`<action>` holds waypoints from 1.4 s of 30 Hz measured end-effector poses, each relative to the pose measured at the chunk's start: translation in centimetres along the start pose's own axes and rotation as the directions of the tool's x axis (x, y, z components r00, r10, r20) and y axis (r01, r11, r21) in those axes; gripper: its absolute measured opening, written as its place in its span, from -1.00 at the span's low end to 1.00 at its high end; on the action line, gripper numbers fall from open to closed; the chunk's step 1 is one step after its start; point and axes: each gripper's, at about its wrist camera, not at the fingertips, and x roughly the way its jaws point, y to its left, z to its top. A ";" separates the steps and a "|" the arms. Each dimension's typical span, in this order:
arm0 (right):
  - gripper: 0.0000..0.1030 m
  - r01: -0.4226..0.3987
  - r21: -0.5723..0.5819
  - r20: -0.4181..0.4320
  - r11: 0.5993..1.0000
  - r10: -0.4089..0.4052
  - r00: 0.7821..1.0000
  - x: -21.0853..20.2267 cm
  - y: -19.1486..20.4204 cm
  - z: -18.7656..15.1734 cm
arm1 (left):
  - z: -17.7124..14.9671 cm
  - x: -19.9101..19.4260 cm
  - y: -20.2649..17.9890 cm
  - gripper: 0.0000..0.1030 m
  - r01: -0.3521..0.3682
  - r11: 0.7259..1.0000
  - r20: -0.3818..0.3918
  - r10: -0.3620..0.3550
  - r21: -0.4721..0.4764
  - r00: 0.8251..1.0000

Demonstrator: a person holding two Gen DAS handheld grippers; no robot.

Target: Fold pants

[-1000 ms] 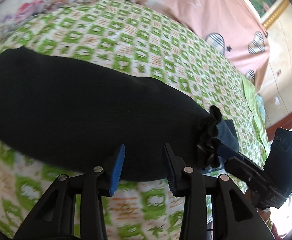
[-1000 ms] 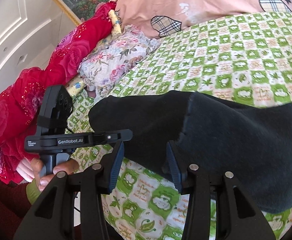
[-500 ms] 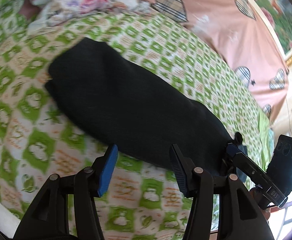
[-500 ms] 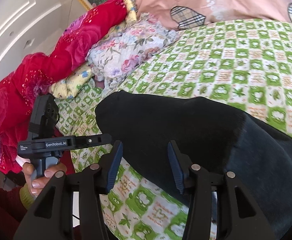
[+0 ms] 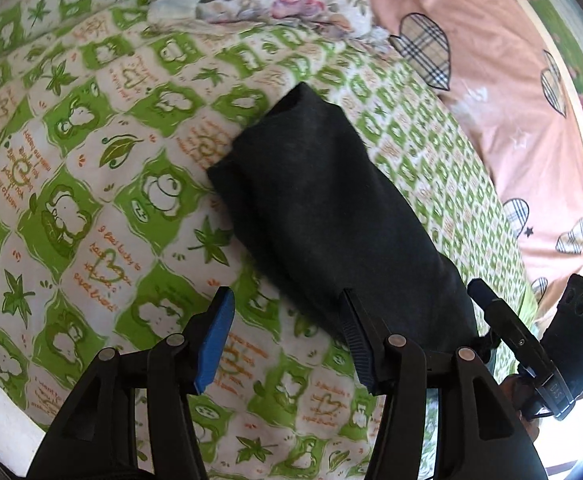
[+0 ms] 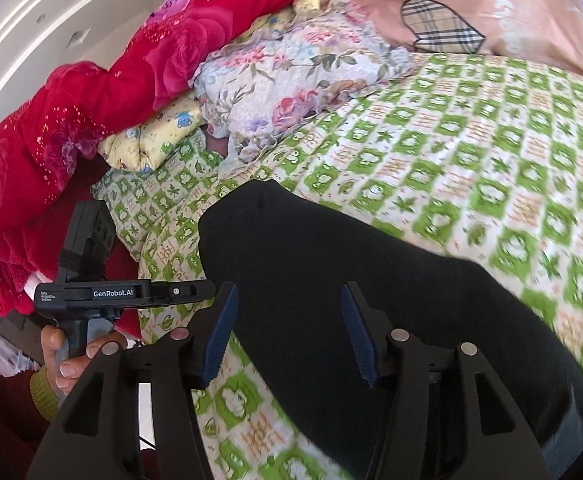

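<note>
While both my grippers hover with jaws wide, nothing is held | pants (image 5: 331, 216) lie as a dark bundle on the green-checked sheet (image 5: 91, 200) near the bed's front edge | left gripper (image 5: 283, 344) sits just off one end | right gripper (image 6: 287, 328) over the other | floral pillow (image 6: 291, 80) beyond.

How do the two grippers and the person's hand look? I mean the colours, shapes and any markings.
Both the left gripper and the right gripper have black angular frames with silver rivets and two blue ribbed pads. Seen from the right wrist view, the left unit's black body carries white "GenRobot.AI" lettering and a boxy black camera module. The bare hand on its grey handle wears an olive cuff.
</note>
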 end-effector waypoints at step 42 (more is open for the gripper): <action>-0.48 -0.160 -0.164 -0.319 0.973 0.101 0.942 16.1 1.0 9.2 | 3.4 2.1 0.2 -0.57 -0.046 0.998 0.085 0.051 -0.050 0.995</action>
